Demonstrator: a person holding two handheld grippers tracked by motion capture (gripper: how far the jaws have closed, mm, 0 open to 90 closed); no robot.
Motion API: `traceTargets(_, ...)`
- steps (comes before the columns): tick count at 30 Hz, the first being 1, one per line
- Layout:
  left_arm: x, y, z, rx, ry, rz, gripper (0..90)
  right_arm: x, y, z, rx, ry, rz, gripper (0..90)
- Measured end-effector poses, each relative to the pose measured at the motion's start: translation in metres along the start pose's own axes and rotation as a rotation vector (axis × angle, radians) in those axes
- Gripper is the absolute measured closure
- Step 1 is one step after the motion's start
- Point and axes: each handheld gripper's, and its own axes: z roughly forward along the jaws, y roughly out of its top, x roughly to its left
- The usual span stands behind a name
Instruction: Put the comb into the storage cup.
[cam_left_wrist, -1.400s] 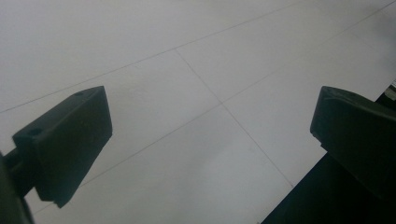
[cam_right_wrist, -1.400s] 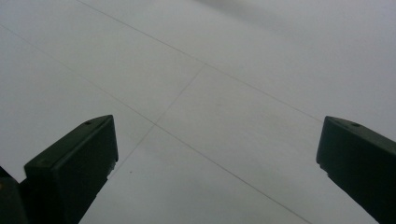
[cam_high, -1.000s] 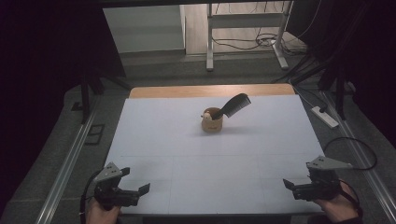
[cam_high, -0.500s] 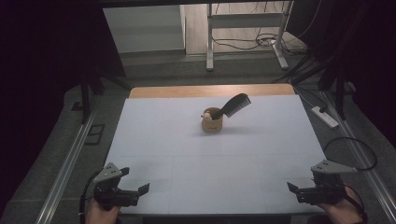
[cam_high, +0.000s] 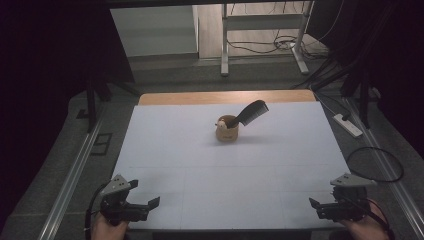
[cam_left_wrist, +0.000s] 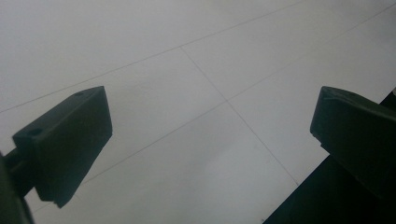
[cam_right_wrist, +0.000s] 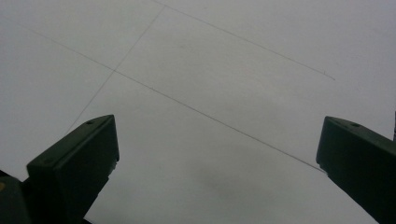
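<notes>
Fingers (cam_left_wrist: 70, 144) on both the left gripper (cam_high: 131, 206) and right gripper (cam_high: 334, 207) sit wide apart and empty, so a clumsy reach could easily tip the cup (cam_high: 227, 131) holding that leaning comb (cam_high: 250, 112) on the counter (cam_high: 180, 150).

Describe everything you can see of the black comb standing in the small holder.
The black comb stands in a small tan, wood-like round holder near the far middle of the white table. Its narrow handle end sits inside the holder; the wider toothed end juts up and to the right at a steep lean, resting against the rim. It looks like dark plastic. Only the holder touches it; both claws are far off at the near edge.
</notes>
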Motion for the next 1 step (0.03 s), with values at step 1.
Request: traceTargets(1, 0.0, 0.0003, 0.0002, 0.001, 0.0, 0.0, 0.0, -0.0001, -0.0001, 0.0002, 0.0, -0.001, -0.001, 0.0)
